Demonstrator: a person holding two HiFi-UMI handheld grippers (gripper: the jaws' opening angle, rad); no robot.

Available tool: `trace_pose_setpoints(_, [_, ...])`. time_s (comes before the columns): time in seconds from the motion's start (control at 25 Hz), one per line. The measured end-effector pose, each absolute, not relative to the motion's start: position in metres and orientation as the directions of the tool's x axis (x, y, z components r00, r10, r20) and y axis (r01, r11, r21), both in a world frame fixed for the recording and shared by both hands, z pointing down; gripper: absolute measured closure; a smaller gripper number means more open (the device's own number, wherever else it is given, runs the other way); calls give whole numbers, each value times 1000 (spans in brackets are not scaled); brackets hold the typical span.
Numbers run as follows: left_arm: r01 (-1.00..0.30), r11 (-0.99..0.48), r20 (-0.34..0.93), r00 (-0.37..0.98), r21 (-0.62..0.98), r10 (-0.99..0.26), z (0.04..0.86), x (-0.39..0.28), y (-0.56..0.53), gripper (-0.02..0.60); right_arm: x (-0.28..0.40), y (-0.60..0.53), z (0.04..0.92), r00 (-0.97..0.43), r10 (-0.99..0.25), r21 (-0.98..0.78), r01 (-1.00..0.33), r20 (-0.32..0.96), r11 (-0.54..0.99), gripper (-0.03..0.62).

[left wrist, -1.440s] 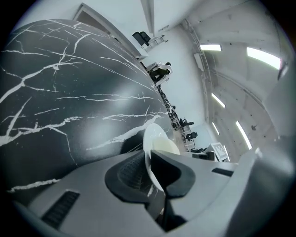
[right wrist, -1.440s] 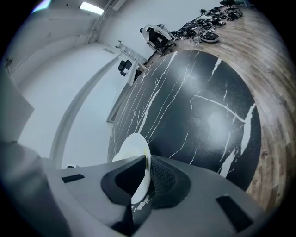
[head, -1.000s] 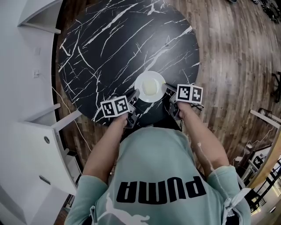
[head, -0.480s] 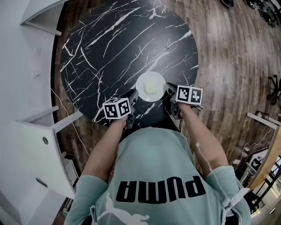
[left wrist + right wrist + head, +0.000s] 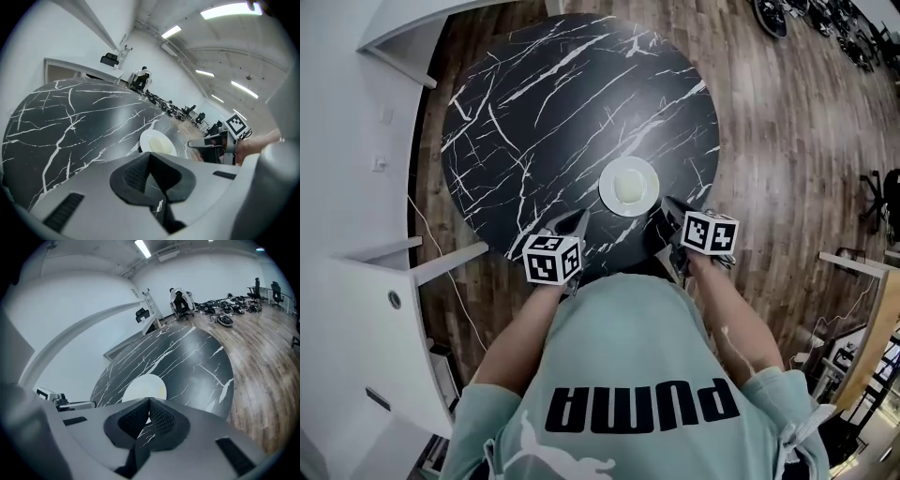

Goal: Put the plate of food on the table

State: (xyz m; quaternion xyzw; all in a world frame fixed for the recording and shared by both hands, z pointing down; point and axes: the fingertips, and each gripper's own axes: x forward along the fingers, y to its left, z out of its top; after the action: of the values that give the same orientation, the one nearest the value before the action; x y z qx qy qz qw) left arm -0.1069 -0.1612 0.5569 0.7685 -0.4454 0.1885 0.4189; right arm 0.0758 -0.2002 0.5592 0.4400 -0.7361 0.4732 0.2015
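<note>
A white plate (image 5: pixel 628 186) with pale yellow food rests flat on the round black marble table (image 5: pixel 534 112), near its front edge. My left gripper (image 5: pixel 577 219) hovers at the table's front edge, left of the plate and apart from it, its jaws shut on nothing. My right gripper (image 5: pixel 667 206) hangs to the plate's right, also clear of it and shut. In the left gripper view the plate (image 5: pixel 157 143) lies just beyond the closed jaws of the left gripper (image 5: pixel 150 157). The right gripper view shows the plate (image 5: pixel 143 386) past the right gripper (image 5: pixel 150 401).
White walls and shelving (image 5: pixel 384 262) border the table on the left. Wooden floor (image 5: pixel 787 141) spreads to the right and behind. Office chairs and clutter (image 5: pixel 225 310) stand far across the room. The person's torso fills the lower head view.
Both grippers have drawn back from the plate's rim toward the person. The plate stays in place on the table.
</note>
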Motion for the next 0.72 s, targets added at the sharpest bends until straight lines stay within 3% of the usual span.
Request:
trace_pose_setpoints(0.44, [-794, -382, 544, 604, 473, -582, 485, -125, -93, 575, 46, -115, 491, -472, -614, -439, -872, 632, 218, 585])
trace_pose_setpoints(0.72, [-757, -474, 501, 653, 450, -568, 459, -117, -59, 575, 20, -82, 456, -478, -639, -362, -878, 603, 314, 585])
